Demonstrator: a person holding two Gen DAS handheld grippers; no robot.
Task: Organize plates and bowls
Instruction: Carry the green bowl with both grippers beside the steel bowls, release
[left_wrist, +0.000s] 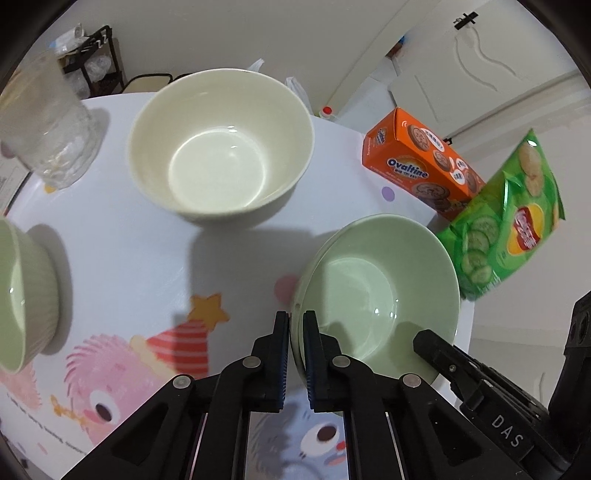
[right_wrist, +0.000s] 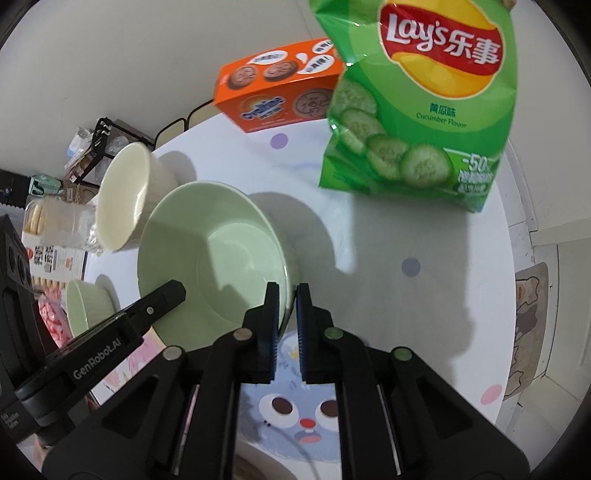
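A pale green bowl-shaped plate (left_wrist: 380, 291) is tilted above the table, its rim pinched on opposite sides by both grippers. My left gripper (left_wrist: 295, 325) is shut on its near-left rim. My right gripper (right_wrist: 287, 299) is shut on its right rim; the plate also shows in the right wrist view (right_wrist: 214, 258). A cream bowl (left_wrist: 221, 144) stands upright at the table's middle, also visible in the right wrist view (right_wrist: 125, 195). A small ribbed green bowl (left_wrist: 22, 295) sits at the left edge, also in the right wrist view (right_wrist: 88, 306).
An orange Ovaltine box (left_wrist: 421, 162) and a green Lay's chip bag (left_wrist: 509, 218) stand at the table's right side. A clear plastic container (left_wrist: 48, 122) stands at far left. The round table (left_wrist: 140, 258) has a cartoon cloth. Snack packs (right_wrist: 48, 258) lie beyond the bowls.
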